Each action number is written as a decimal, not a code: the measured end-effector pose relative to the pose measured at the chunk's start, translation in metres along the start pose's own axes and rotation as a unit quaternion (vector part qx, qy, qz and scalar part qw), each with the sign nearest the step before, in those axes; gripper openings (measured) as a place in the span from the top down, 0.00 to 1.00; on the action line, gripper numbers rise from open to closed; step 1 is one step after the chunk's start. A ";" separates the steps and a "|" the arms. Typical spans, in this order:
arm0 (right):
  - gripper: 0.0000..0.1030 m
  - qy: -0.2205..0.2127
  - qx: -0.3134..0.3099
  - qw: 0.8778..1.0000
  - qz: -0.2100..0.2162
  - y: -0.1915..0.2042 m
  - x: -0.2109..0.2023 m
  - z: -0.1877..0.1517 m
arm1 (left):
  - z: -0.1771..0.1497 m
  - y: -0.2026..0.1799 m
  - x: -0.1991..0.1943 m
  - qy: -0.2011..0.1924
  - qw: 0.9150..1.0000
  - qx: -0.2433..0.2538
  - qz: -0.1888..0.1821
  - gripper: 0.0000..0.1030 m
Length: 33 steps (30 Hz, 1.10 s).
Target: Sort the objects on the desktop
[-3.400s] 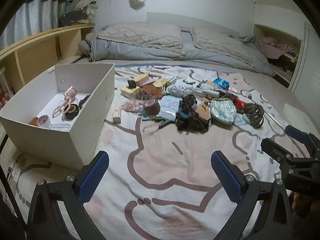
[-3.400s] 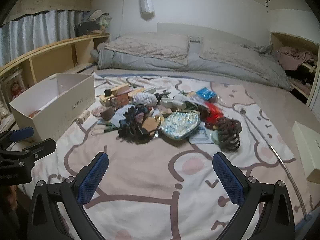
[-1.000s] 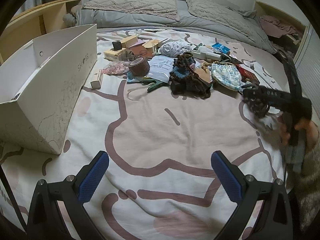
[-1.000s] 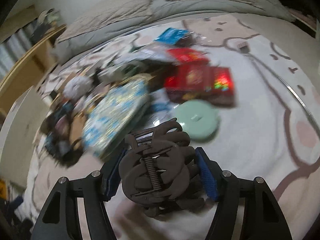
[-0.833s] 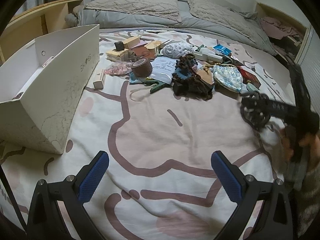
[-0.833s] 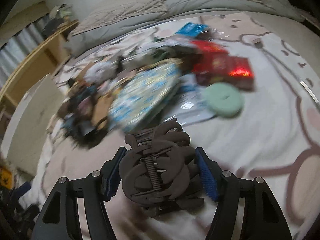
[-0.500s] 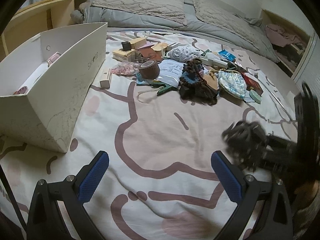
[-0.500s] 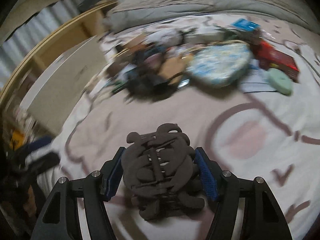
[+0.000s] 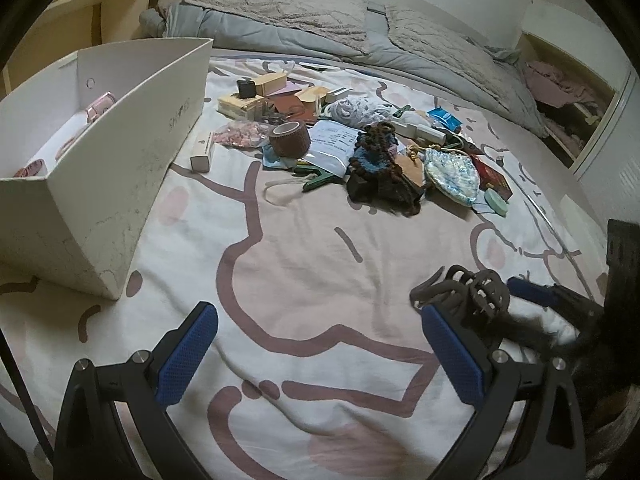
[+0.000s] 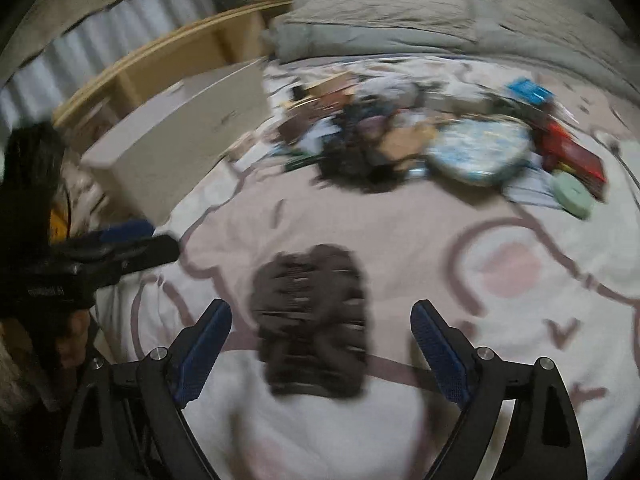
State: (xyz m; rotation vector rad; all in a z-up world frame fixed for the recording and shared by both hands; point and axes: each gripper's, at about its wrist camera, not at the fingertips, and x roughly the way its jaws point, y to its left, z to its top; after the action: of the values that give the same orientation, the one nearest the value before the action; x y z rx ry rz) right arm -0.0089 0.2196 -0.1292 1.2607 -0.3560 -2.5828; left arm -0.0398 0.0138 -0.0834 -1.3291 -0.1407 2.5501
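Note:
A dark brown hair claw clip, blurred by motion, sits between the spread fingers of my right gripper, touching neither pad. The right gripper is open. In the left wrist view the same clip shows at the lower right, in front of the right gripper's blue pads. My left gripper is open and empty above the bedsheet. A pile of mixed small objects lies mid-bed. A white box stands at the left with a few items inside.
Grey duvet and pillows lie at the head of the bed. A wooden shelf runs along the left. A mint round case and red packet lie at the pile's right edge.
My right gripper carried the hair clip from the pile's right side toward the near left, then opened its fingers; the clip is now loose between them. The left gripper stayed open.

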 end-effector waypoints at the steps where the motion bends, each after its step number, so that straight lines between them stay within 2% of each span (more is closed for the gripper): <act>1: 0.11 -0.002 0.024 1.000 0.003 -0.010 -0.004 0.003 | 0.000 -0.001 0.000 0.001 1.000 -0.001 -0.003 0.00; 5: 0.11 -0.031 0.117 0.993 0.000 -0.059 -0.026 0.019 | -0.001 -0.004 0.000 0.001 1.000 0.007 -0.008 0.00; 10: 0.11 -0.059 0.204 0.976 -0.049 -0.122 -0.036 0.040 | -0.003 -0.010 0.002 0.005 1.000 0.018 -0.011 0.00; 11: 0.15 -0.065 0.213 0.973 -0.065 -0.134 -0.036 0.045 | -0.003 -0.010 0.002 0.006 1.000 0.019 -0.011 0.00; 12: 0.19 -0.067 0.216 0.971 -0.080 -0.141 -0.034 0.051 | -0.004 -0.011 0.002 0.006 1.000 0.021 -0.011 0.00; 14: 0.39 -0.072 0.218 0.967 -0.107 -0.153 -0.032 0.061 | -0.004 -0.013 0.003 0.007 1.000 0.023 -0.012 0.00; 15: 0.45 -0.073 0.224 0.964 -0.123 -0.162 -0.028 0.067 | -0.004 -0.013 0.003 0.007 1.000 0.024 -0.012 0.00; 17: 0.51 -0.077 0.240 0.959 -0.133 -0.175 -0.022 0.074 | -0.005 -0.014 0.004 0.008 1.000 0.027 -0.012 0.00; 23: 0.56 -0.051 0.261 0.951 -0.158 -0.200 0.013 0.096 | -0.006 -0.016 0.006 0.012 0.999 0.032 -0.010 0.00; 26: 0.59 -0.036 0.245 0.952 -0.179 -0.201 0.028 0.098 | -0.006 -0.017 0.006 0.013 0.999 0.032 -0.010 0.00; 29: 0.66 -0.042 0.220 0.955 -0.195 -0.193 0.027 0.093 | -0.005 -0.018 0.005 0.011 0.999 0.033 -0.012 0.00; 33: 0.66 -0.040 0.197 0.961 -0.188 -0.179 0.018 0.075 | -0.005 -0.021 0.005 0.011 0.999 0.036 -0.016 0.00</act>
State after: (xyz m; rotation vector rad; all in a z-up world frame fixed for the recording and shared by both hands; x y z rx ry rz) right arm -0.0991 0.3900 -0.1555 1.4738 -0.7450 -2.9955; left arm -0.0341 0.0351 -0.0861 -1.3169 -0.0654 2.4896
